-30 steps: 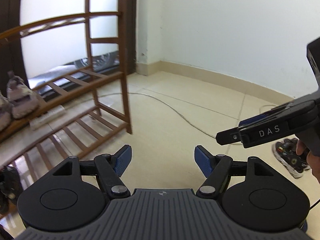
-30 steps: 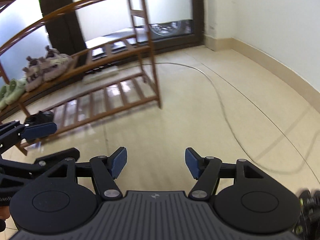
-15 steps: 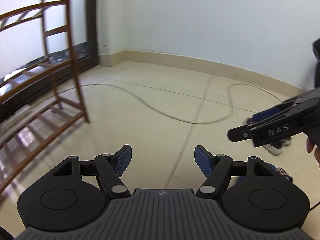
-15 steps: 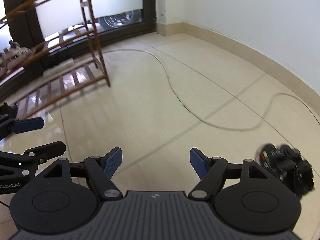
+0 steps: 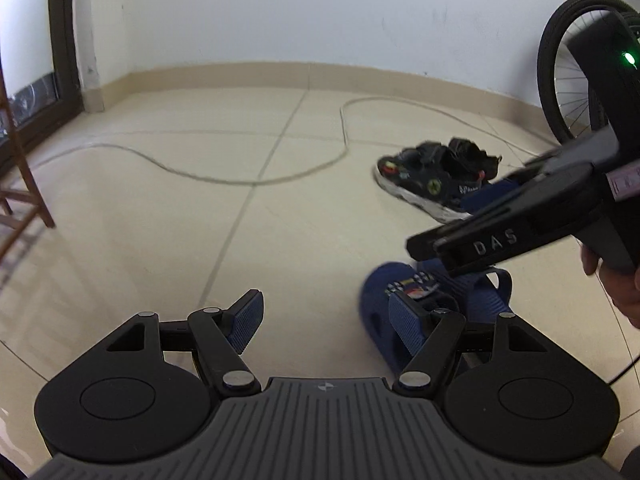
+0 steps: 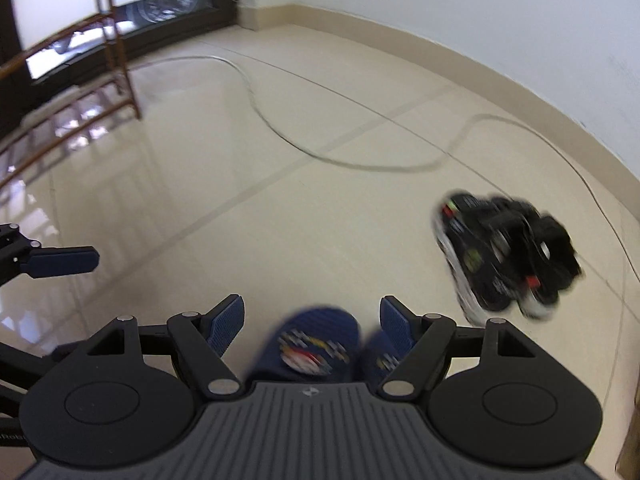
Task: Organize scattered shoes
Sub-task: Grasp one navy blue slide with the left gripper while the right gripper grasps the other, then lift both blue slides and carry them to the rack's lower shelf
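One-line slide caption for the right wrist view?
Open right gripper above blue clogs, black sandals to the right on the tiled floor.

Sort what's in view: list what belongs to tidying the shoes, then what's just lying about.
For the job:
- blue clogs
- black sandals
- wooden shoe rack
- left gripper
- right gripper

Just lying about:
- cable on the floor
- bicycle wheel

Beige tiled floor point(image 5: 168, 240). Lying on it: grey cable point(image 5: 224, 178) looping at 12 o'clock, black sandals point(image 5: 436, 176) at 2 o'clock, blue clogs point(image 5: 384, 312) at 4 o'clock.
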Demonstrator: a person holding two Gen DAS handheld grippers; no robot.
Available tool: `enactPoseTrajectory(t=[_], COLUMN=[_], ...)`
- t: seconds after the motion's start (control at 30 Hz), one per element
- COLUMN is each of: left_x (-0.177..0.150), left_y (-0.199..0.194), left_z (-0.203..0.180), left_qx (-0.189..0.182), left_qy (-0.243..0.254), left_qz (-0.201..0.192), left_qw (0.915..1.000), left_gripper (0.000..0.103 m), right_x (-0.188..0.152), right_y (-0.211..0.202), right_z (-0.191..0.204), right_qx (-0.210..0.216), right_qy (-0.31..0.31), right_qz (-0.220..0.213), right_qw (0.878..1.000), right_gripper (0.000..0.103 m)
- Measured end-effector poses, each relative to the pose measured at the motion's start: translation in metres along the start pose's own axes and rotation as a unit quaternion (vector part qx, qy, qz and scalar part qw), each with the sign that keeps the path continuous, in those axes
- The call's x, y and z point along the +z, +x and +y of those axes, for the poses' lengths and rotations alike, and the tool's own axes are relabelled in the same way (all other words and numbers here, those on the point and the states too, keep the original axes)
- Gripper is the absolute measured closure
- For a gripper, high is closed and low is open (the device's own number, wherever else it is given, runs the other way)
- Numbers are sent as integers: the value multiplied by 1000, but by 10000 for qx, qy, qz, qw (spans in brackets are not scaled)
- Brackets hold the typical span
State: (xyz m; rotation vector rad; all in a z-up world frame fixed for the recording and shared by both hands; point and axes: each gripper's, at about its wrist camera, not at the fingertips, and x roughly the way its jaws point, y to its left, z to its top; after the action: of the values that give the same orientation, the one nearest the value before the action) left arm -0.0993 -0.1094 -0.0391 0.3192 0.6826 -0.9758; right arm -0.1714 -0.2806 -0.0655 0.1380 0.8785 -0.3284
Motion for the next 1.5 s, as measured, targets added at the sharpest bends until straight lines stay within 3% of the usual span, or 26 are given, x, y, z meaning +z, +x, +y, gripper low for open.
enactPoseTrajectory(t=[0.17, 0.23, 0.33, 0.7, 1.17, 1.33, 1.5], left_x=[-1, -2, -8, -29, -37, -39, -41], left_y=[27, 36, 53, 93, 128, 125, 116], left_z=[-17, -23, -37, -68, -78, -74, -58], left_qx=[-68, -89, -77, -247, -92, -70, 175], left_qy=[-119, -233, -335, -69, -65, -99, -245], left_qz=[153, 229, 352, 769, 977, 821, 639], left_qw=[9998, 9994, 9988, 9967, 9952, 9966, 9975], left_gripper=[30, 23, 23, 21, 17, 21, 23], right_x=[-29, -36, -48, -76, -79, -80, -83], right_y=[13, 17, 25, 32, 42, 44, 47], right_z=[-22, -27, -33, -66, -82, -83, -76], right_qx=[-303, -373, -527, -839, -804, -706, -628], right_qy=[278, 318, 306, 647, 882, 917, 876], right_qz=[141, 194, 284, 315, 403, 473, 540], right_qw=[9991, 9986, 9977, 9939, 9920, 9922, 9927], right_gripper=[20, 20, 20, 16, 11, 11, 9])
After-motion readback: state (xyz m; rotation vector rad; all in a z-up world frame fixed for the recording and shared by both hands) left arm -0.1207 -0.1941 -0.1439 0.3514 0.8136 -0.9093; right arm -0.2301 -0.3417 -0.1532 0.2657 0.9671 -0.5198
